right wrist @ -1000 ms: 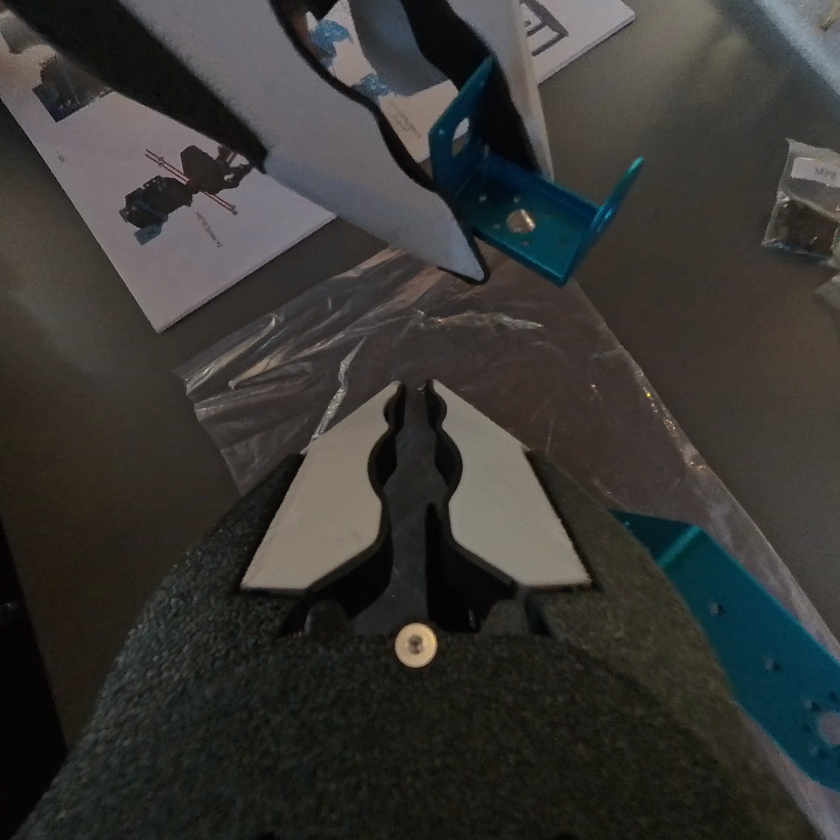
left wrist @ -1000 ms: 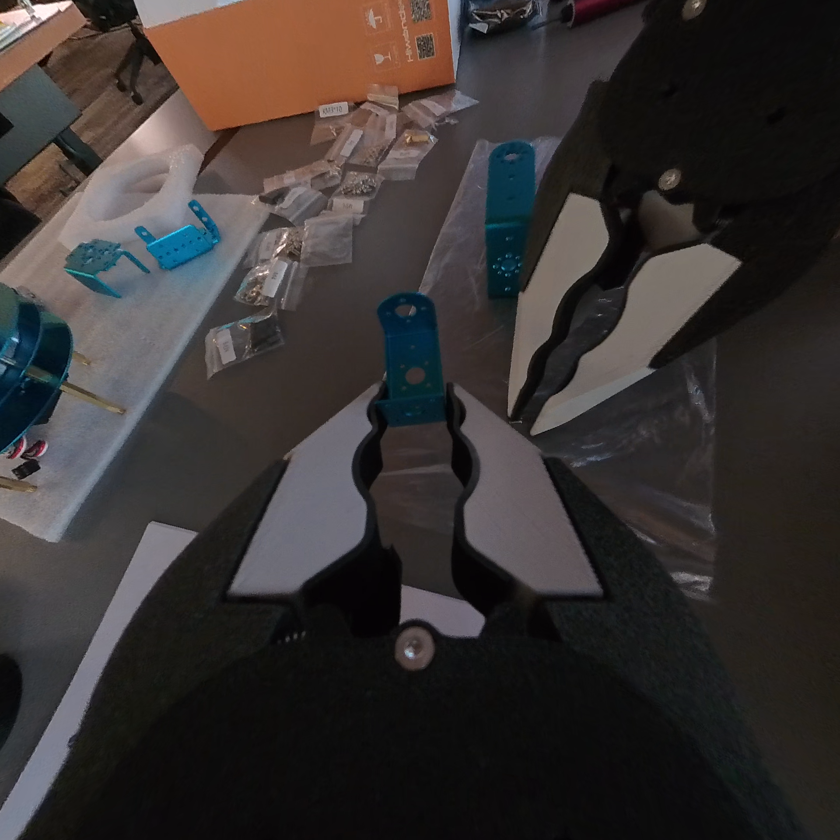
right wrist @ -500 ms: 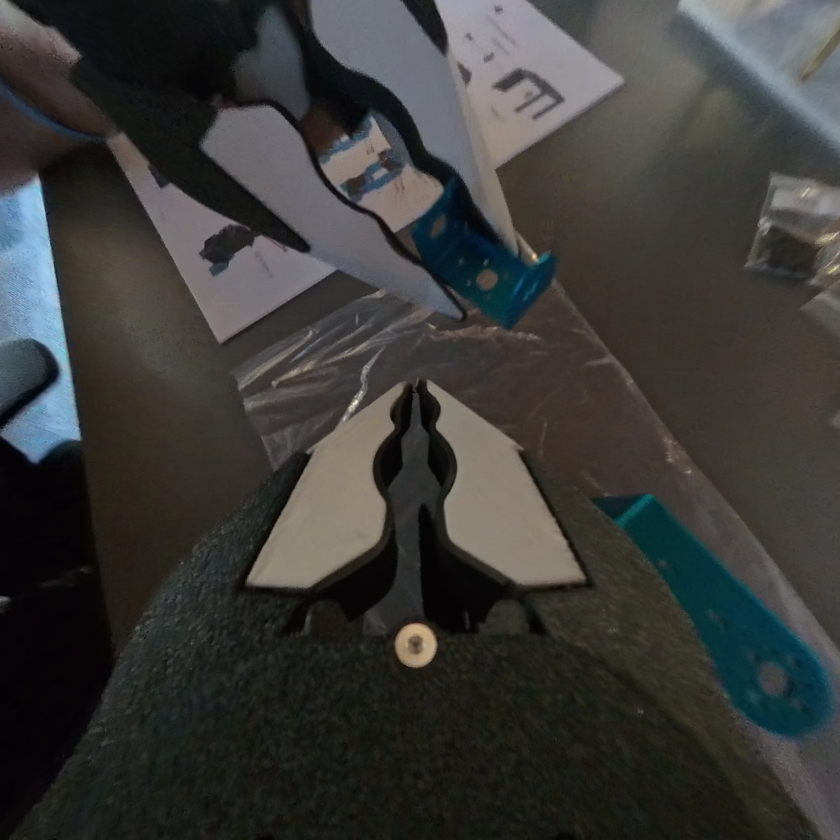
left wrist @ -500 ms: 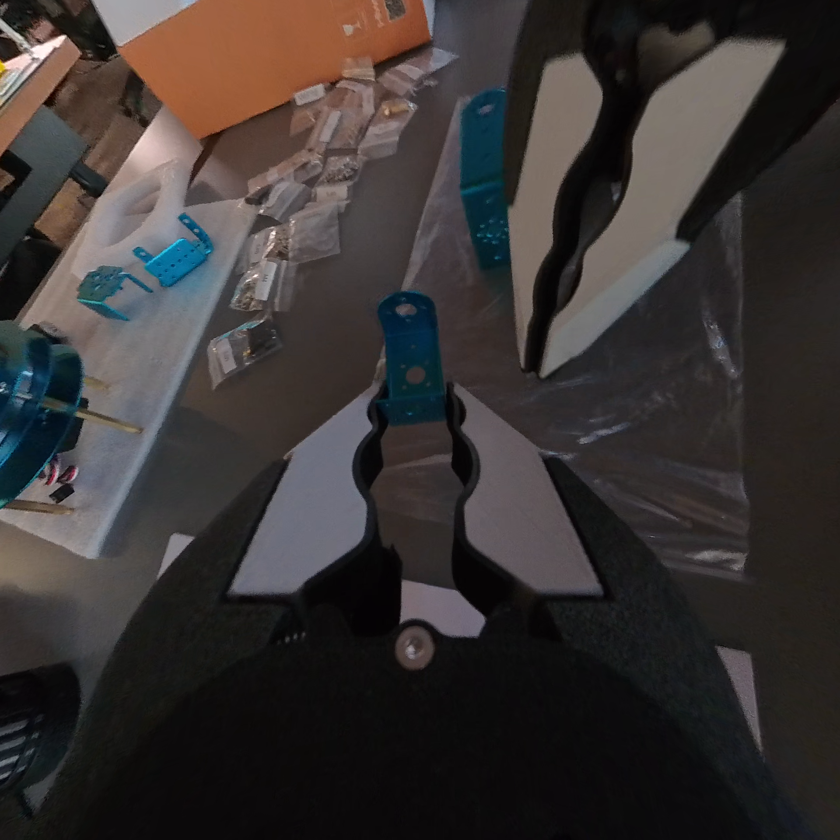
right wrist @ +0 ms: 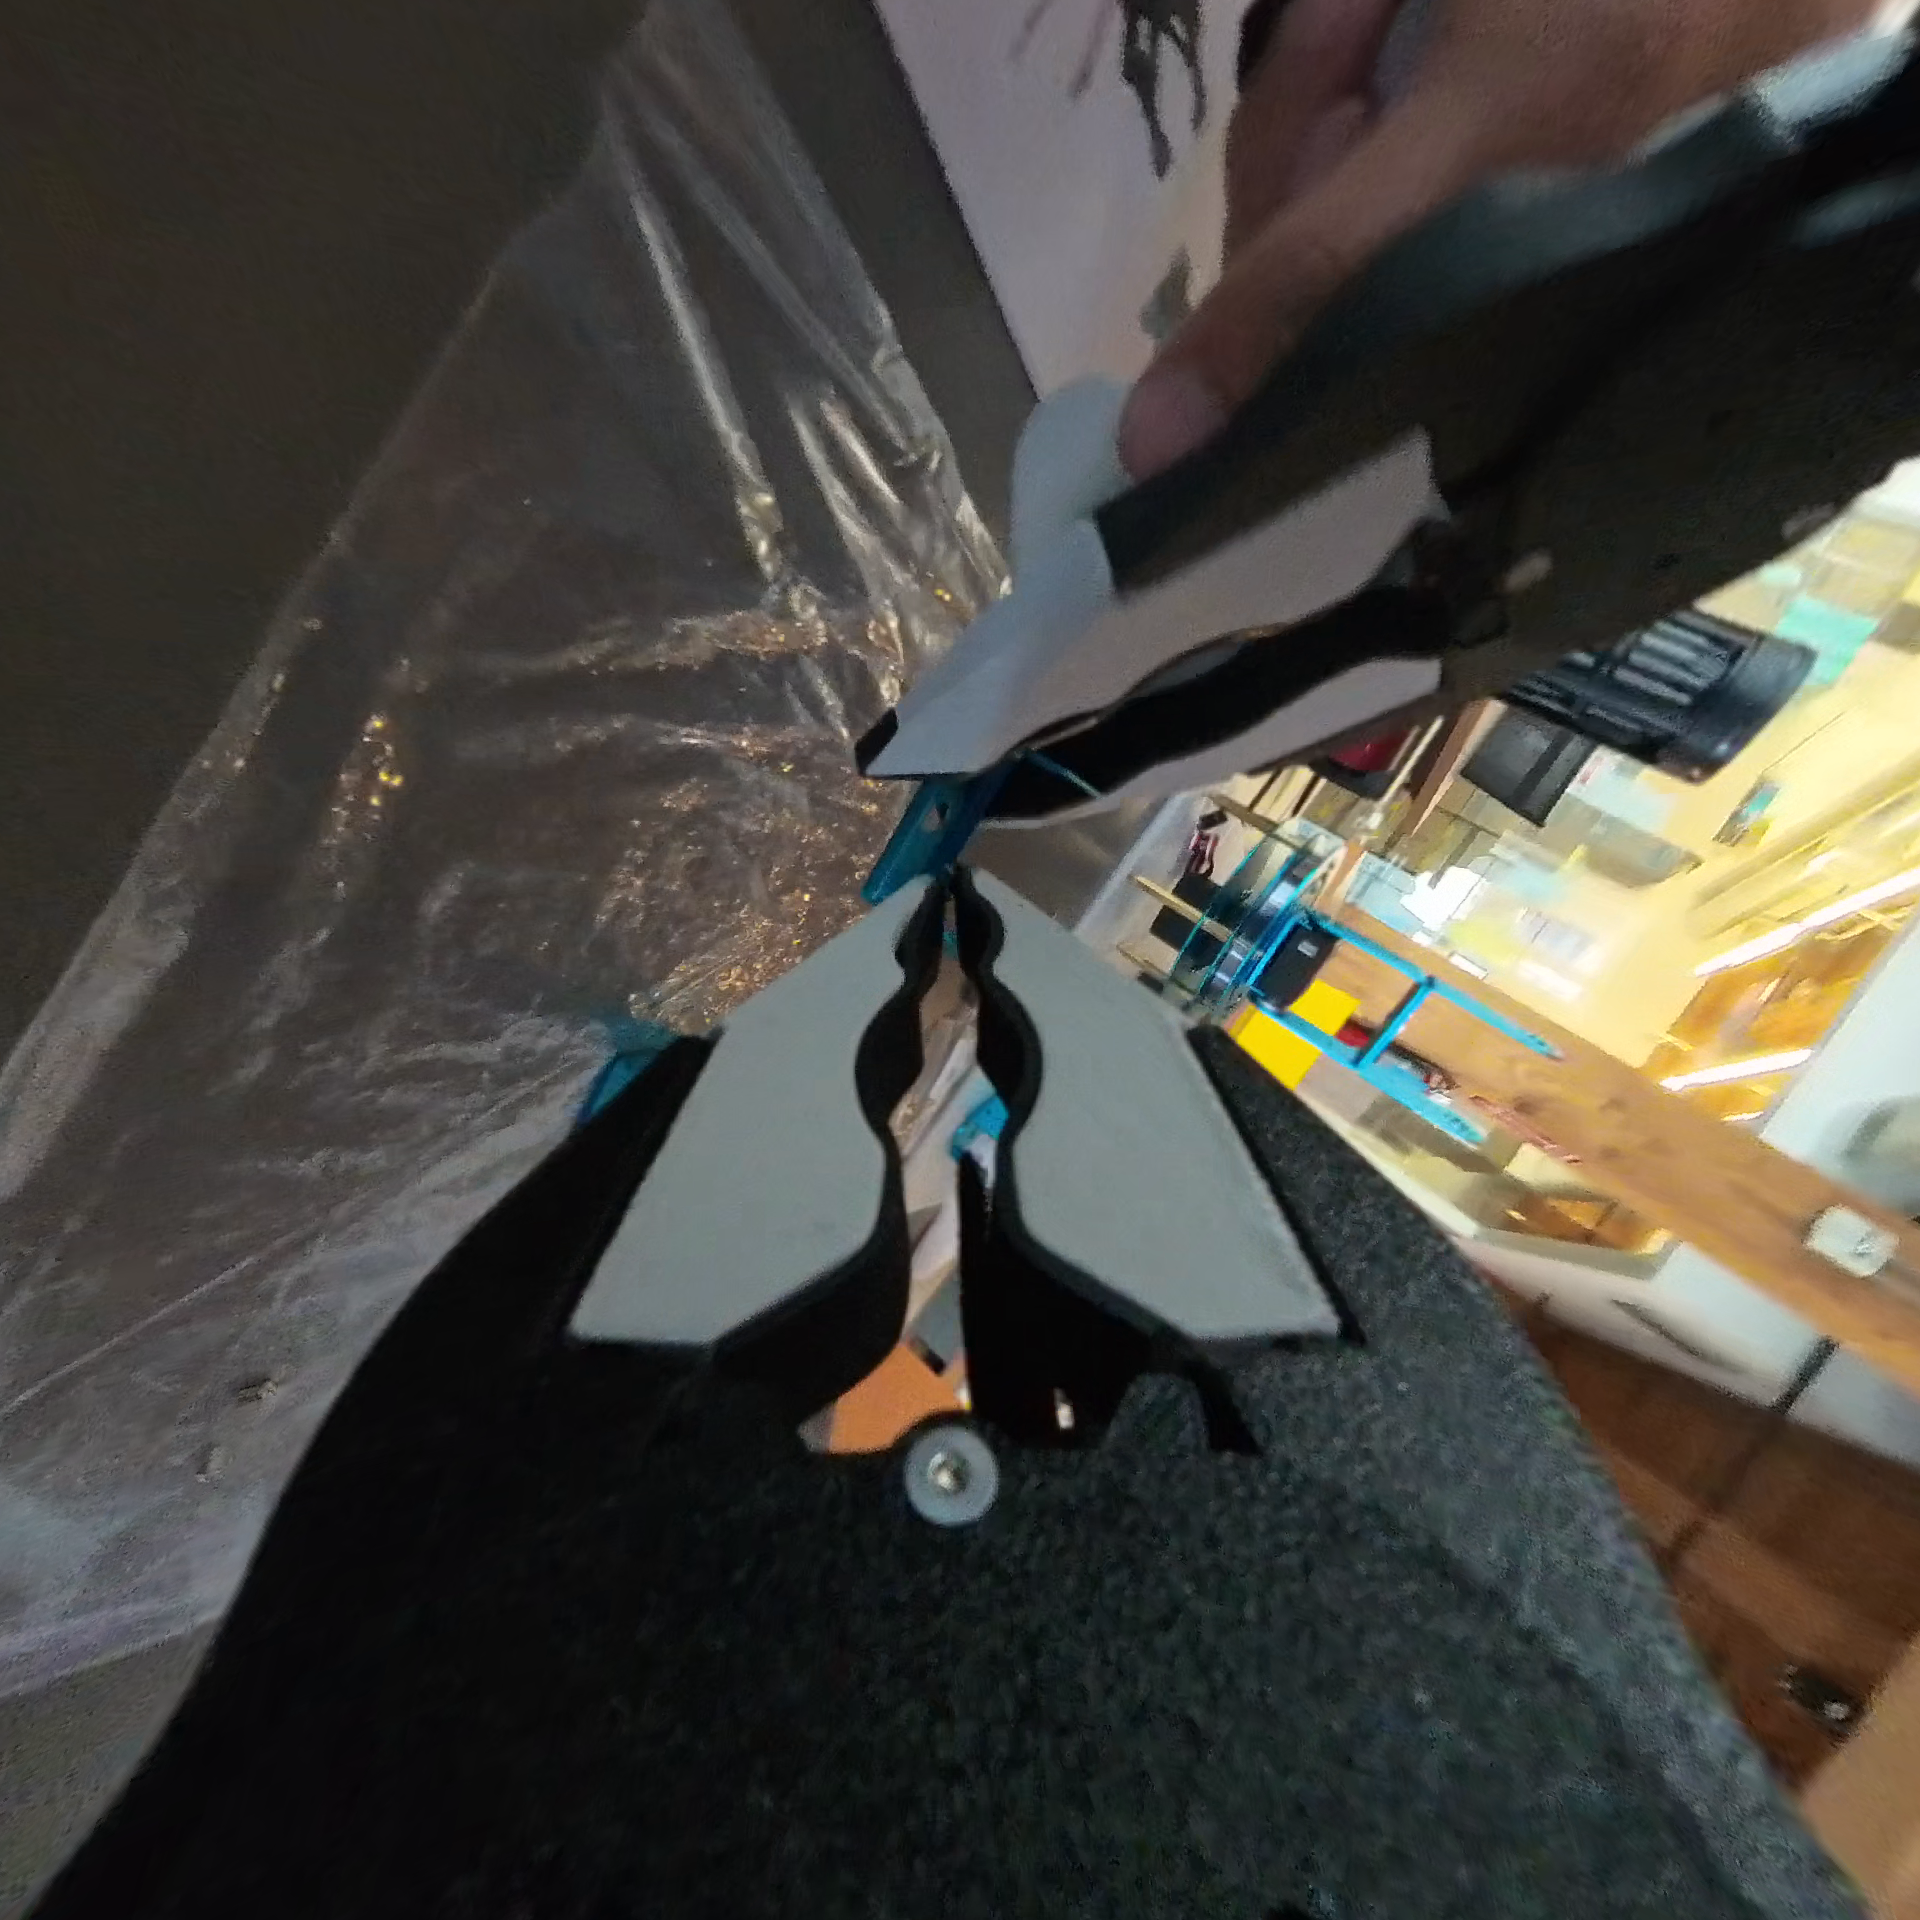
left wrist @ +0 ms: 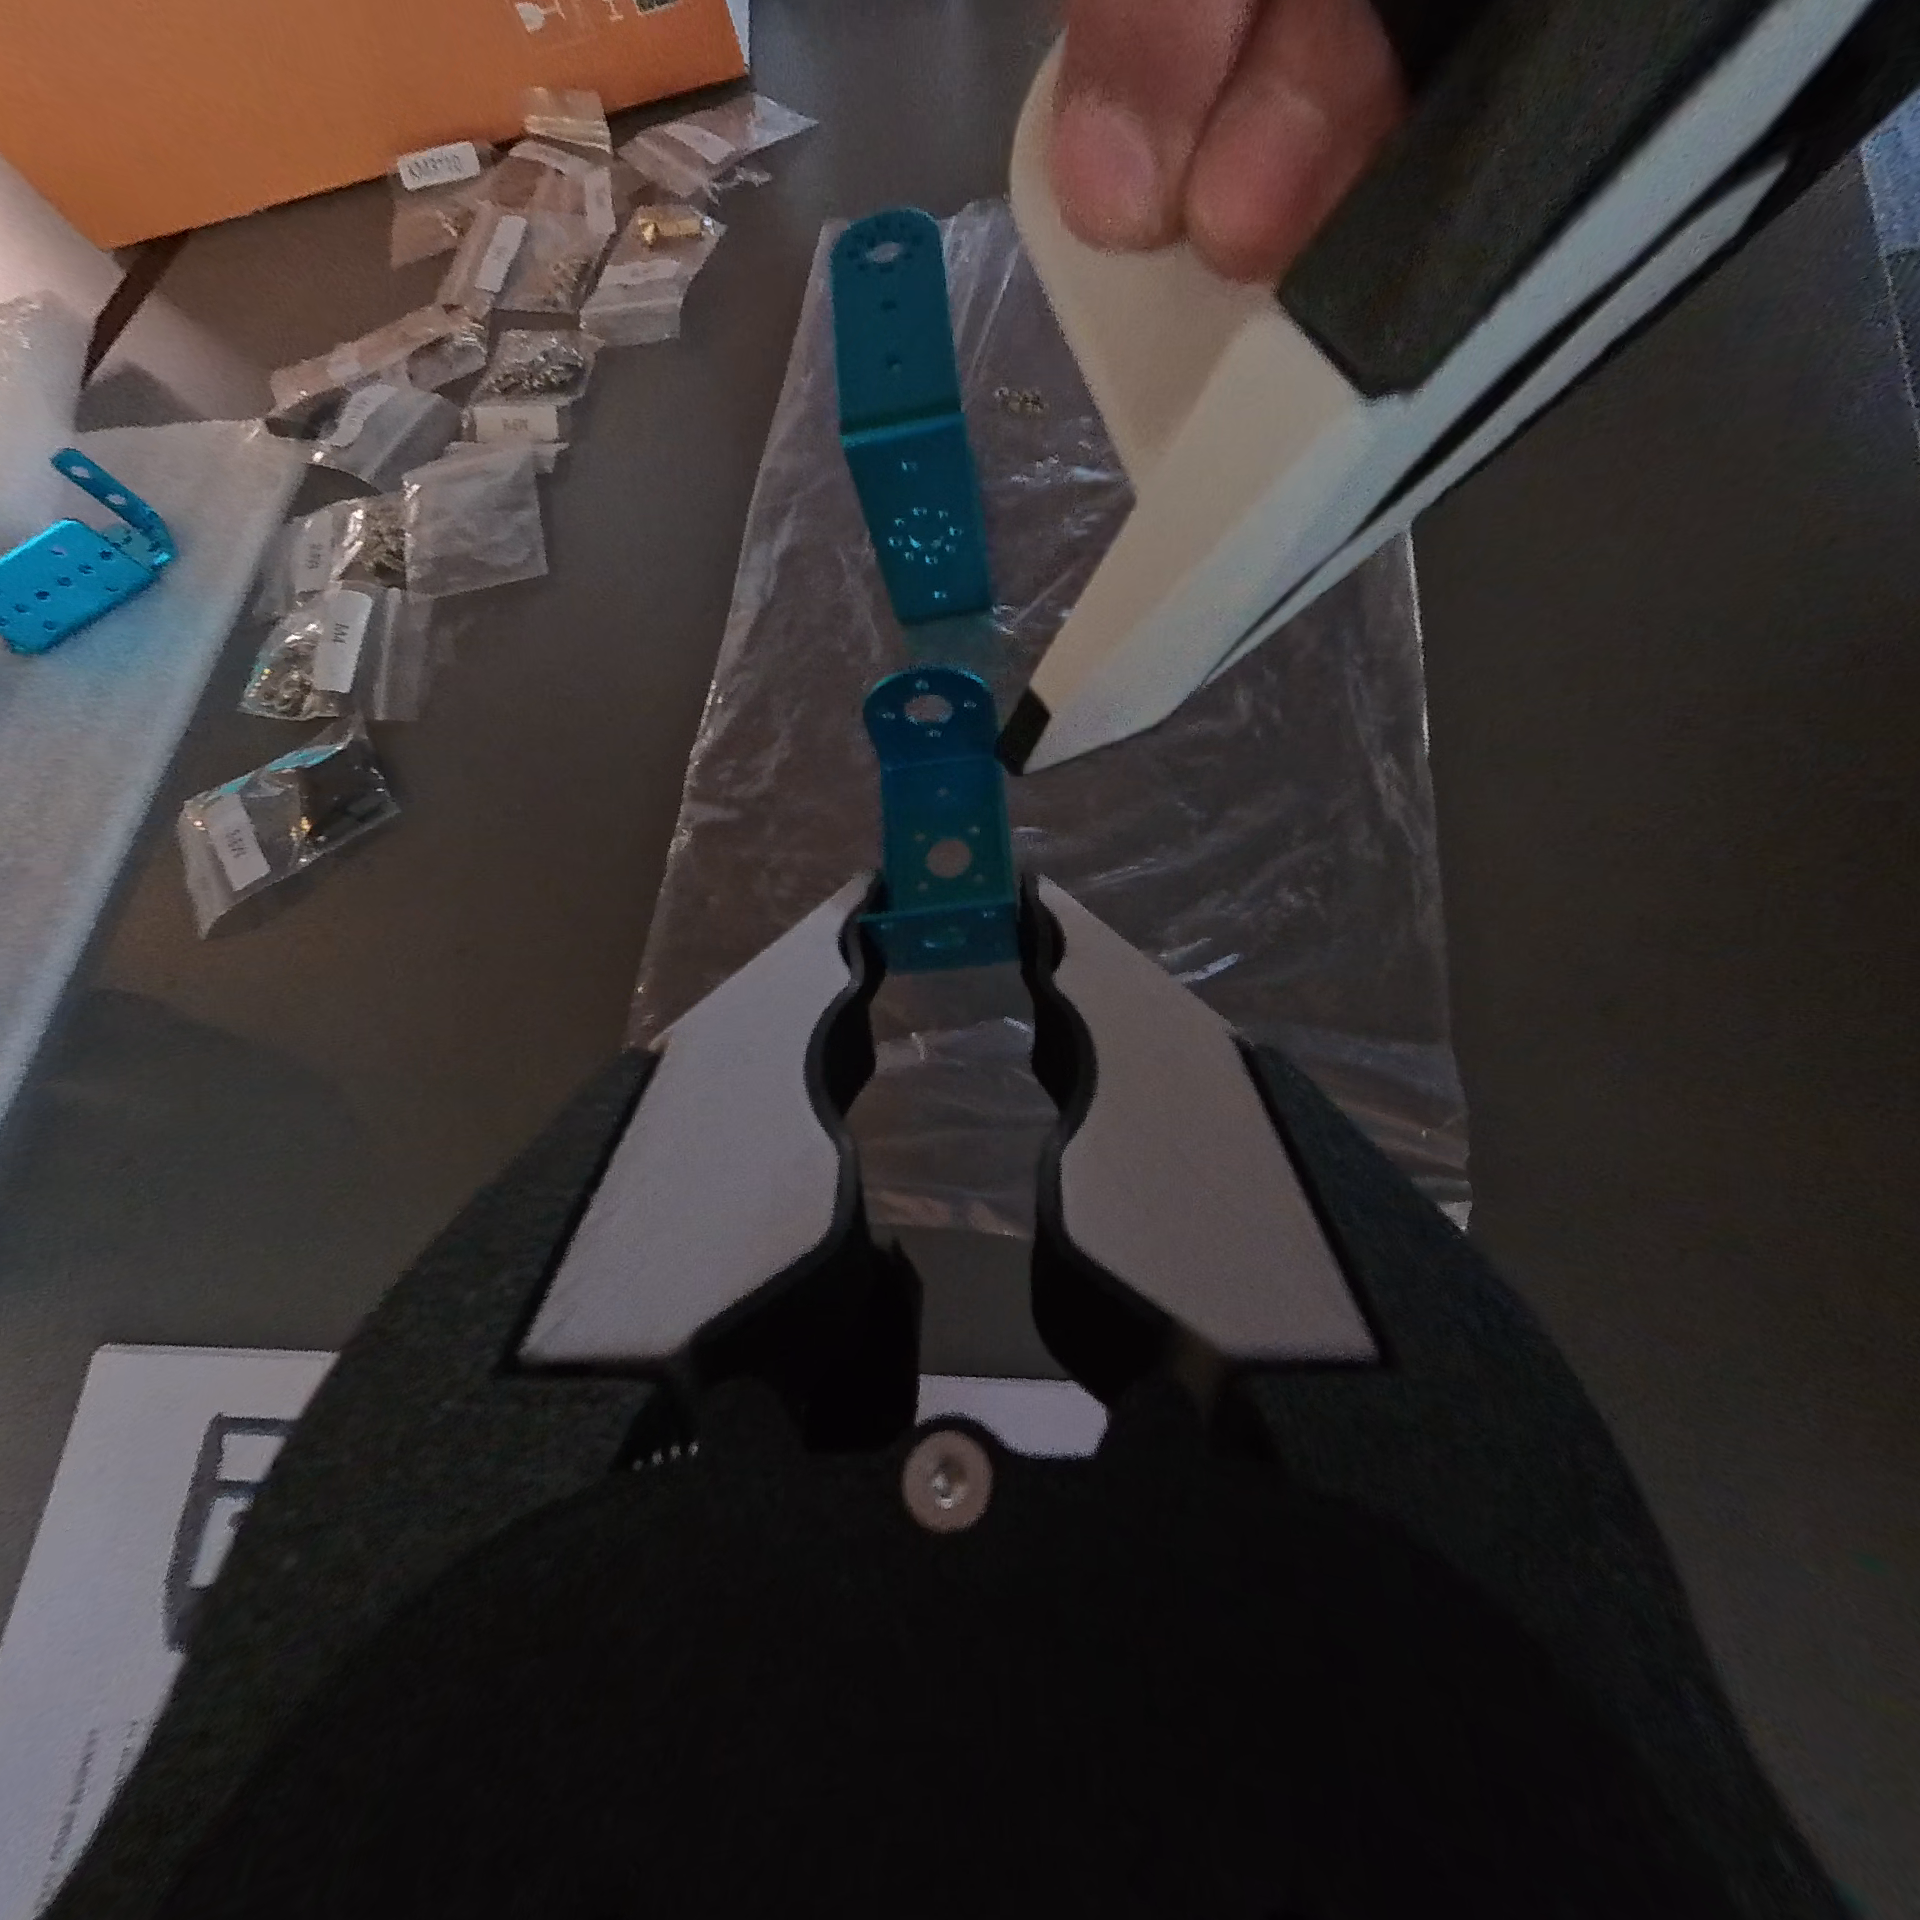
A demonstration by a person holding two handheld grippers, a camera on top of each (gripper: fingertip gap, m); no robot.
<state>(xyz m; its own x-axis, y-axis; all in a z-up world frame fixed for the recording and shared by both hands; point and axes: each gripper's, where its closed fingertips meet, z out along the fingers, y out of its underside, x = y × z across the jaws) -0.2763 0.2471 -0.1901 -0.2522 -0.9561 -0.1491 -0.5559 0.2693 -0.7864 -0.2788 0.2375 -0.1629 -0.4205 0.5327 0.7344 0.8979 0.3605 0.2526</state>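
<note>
My left gripper (left wrist: pixel 948 902) is shut on a small blue U-shaped bracket (left wrist: pixel 940 821) and holds it above a clear plastic bag (left wrist: pixel 1247 883) on the dark table. The bracket's far flange points away from me. My right gripper (right wrist: pixel 951 883) comes in from the upper right, held by a hand (left wrist: pixel 1195 104). Its jaws stand closed, with the tips at the right edge of that far flange (right wrist: pixel 920 831). I cannot tell whether they pinch it. The left gripper also shows in the right wrist view (right wrist: pixel 1143 665). A longer blue bracket (left wrist: pixel 914 436) lies on the bag beyond.
Several small bags of hardware (left wrist: pixel 468 416) lie at the left before an orange box (left wrist: pixel 364 83). Another blue bracket (left wrist: pixel 73 582) rests on white foam at the far left. A printed sheet (left wrist: pixel 156 1558) lies near me. Tiny screws (left wrist: pixel 1018 400) sit on the bag. My left and right fingertips are right by each other.
The right gripper has swung round and come down to the far end of the held bracket. The left gripper has moved out over the plastic bag, still shut on the bracket.
</note>
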